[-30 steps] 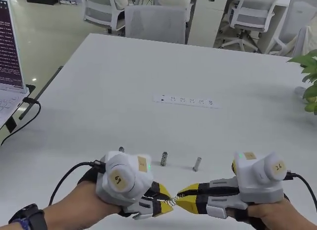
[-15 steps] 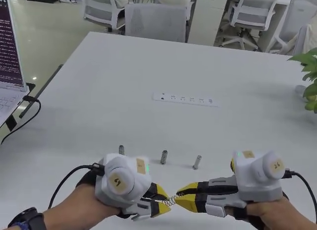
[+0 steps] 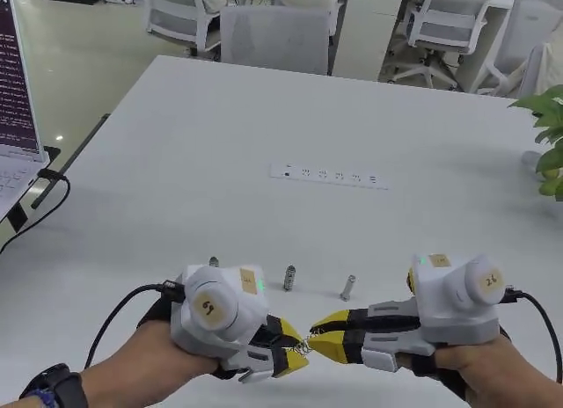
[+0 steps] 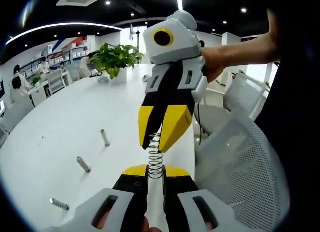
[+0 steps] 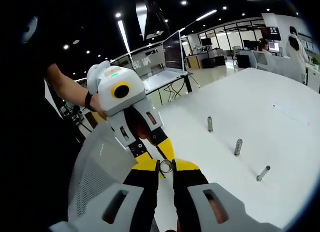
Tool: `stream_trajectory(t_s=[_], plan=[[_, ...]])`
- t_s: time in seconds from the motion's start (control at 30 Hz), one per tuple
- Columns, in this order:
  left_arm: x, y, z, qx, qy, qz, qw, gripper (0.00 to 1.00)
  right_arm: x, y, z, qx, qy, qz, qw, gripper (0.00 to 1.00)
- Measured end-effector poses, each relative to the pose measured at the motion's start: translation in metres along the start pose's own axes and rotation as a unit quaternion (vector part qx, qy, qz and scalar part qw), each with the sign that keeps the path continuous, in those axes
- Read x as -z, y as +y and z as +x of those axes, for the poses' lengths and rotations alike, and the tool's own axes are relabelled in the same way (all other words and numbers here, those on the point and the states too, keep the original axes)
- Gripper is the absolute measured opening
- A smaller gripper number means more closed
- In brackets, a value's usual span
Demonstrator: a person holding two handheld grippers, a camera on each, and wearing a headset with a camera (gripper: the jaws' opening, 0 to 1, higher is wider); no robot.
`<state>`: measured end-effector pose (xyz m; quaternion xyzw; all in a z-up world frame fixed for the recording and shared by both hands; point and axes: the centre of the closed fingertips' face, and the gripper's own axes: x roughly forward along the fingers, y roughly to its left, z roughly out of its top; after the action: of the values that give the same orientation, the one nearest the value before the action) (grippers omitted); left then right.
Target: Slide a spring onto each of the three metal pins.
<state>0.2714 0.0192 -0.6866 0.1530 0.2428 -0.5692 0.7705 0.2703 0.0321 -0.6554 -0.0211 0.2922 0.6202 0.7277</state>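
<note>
A small metal spring (image 3: 305, 344) spans the gap between my two grippers, low over the table's near edge. My left gripper (image 3: 293, 355) is shut on one end of the spring (image 4: 156, 159). My right gripper (image 3: 322, 331) is shut on the other end, which appears as a ring (image 5: 166, 166) between its yellow tips. Three metal pins lie in a row beyond them: a bare left pin (image 3: 214, 261), a middle pin (image 3: 289, 278) with a spring on it, and a bare right pin (image 3: 348, 287).
A white power strip (image 3: 322, 175) lies at mid-table. A laptop (image 3: 13, 91) and a black cable (image 3: 48, 201) sit at the left edge. A plant (image 3: 550, 144) stands at the right, and office chairs (image 3: 274, 39) line the far side.
The two grippers have closed in on each other, so less of the spring shows between their tips. The pins on the table have not moved.
</note>
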Motion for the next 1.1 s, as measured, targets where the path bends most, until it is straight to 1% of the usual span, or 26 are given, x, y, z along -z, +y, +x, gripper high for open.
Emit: stream_trajectory(t_s=[0.1,0.23,0.37,0.47,0.57,0.63,0.7,0.73,0.8,0.97,1.03,1.1], plan=[[-0.002,-0.001,-0.001,0.004,-0.005,-0.003,1.0,0.02,-0.003,0.002,0.0,-0.003,-0.001,-0.001,1.0,0.08],[-0.004,-0.002,-0.003,0.006,-0.01,0.003,0.9999,0.02,-0.005,0.005,-0.001,-0.01,0.011,-0.018,0.9997,0.08],[-0.007,-0.004,-0.005,0.007,-0.016,0.012,0.9998,0.01,-0.007,0.007,-0.002,-0.021,0.028,-0.028,0.999,0.08],[-0.01,-0.004,-0.006,0.009,-0.021,0.015,0.9996,0.01,-0.007,0.007,-0.003,-0.025,0.049,-0.051,0.9972,0.1],[-0.016,-0.005,-0.006,0.011,-0.028,0.02,0.9994,0.01,-0.011,0.007,-0.005,-0.03,0.073,-0.077,0.9939,0.13],[-0.018,-0.004,-0.007,0.01,-0.032,0.02,0.9992,0.01,-0.012,0.007,-0.006,-0.032,0.084,-0.087,0.9921,0.14],[-0.022,-0.004,-0.007,0.011,-0.037,0.021,0.999,0.01,-0.013,0.008,-0.008,-0.042,0.103,-0.105,0.9883,0.15],[-0.022,-0.004,-0.007,0.011,-0.038,0.021,0.999,0.01,-0.013,0.007,-0.008,-0.043,0.106,-0.109,0.9875,0.15],[-0.025,-0.005,-0.007,0.012,-0.043,0.021,0.9988,0.01,-0.013,0.008,-0.01,-0.046,0.121,-0.121,0.9842,0.16],[-0.032,-0.004,-0.008,0.015,-0.056,0.017,0.9982,0.01,-0.016,0.009,-0.014,-0.053,0.138,-0.139,0.9791,0.16],[-0.035,-0.004,-0.008,0.015,-0.063,0.014,0.9978,0.01,-0.015,0.009,-0.016,-0.055,0.15,-0.15,0.9757,0.15],[-0.038,-0.003,-0.009,0.015,-0.07,0.013,0.9973,0.01,-0.014,0.008,-0.019,-0.056,0.167,-0.163,0.9708,0.15]])
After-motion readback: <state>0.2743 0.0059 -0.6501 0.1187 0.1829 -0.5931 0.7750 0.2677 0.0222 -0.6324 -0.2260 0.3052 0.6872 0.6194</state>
